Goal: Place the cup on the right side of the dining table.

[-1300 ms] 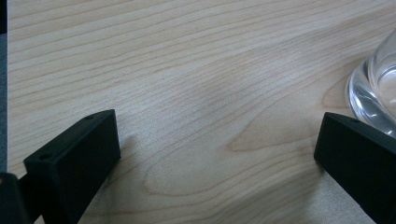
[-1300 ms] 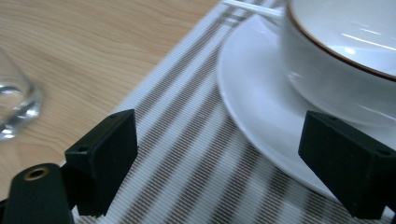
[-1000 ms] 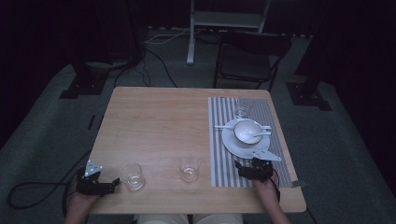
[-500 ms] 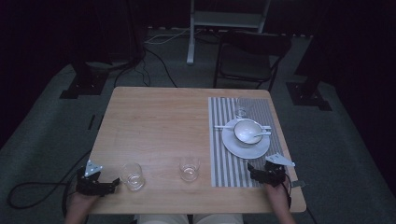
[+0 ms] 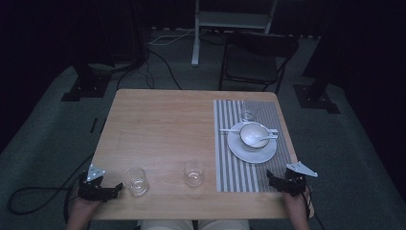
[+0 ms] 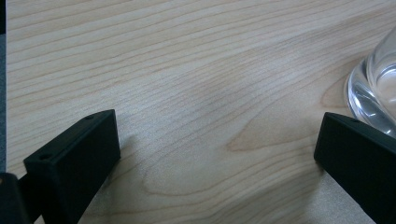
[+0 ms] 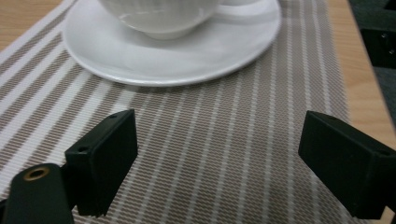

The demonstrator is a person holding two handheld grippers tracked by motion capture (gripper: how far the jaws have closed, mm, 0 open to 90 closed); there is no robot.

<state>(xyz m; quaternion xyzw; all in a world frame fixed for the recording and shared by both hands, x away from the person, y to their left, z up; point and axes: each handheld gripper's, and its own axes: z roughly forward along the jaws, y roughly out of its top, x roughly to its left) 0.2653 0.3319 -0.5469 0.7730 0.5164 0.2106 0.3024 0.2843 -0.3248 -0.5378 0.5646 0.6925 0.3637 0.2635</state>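
1. Left claw (image 5: pixel 116 188): rests at the near left corner of the wooden surface (image 5: pixel 163 129), jaws spread wide and holding nothing. In the left gripper view its right jaw stands just beside the base of a clear glass (image 6: pixel 376 88); whether they touch cannot be told. The glass probably sits this close to the edge to be within easy reach.
2. Right claw (image 5: pixel 272 178): lies at the near edge of the striped placemat (image 5: pixel 239 167), jaws wide apart and empty, aimed toward the white plate (image 7: pixel 173 56) a little beyond them.
3. Place setting: the bowl (image 5: pixel 253 134) stands on the plate with a spoon (image 5: pixel 266 137) resting in it, and another glass (image 5: pixel 249 109) stands at the far end of the mat. This grouping reads as one cover laid for a diner.
4. Second loose glass (image 5: pixel 194 172): stands on bare wood between the first glass and the mat, apart from both, seemingly not yet assigned to a setting.
5. Writing: no brand, label or lettering can be read on the glasses, crockery, mat or claws.
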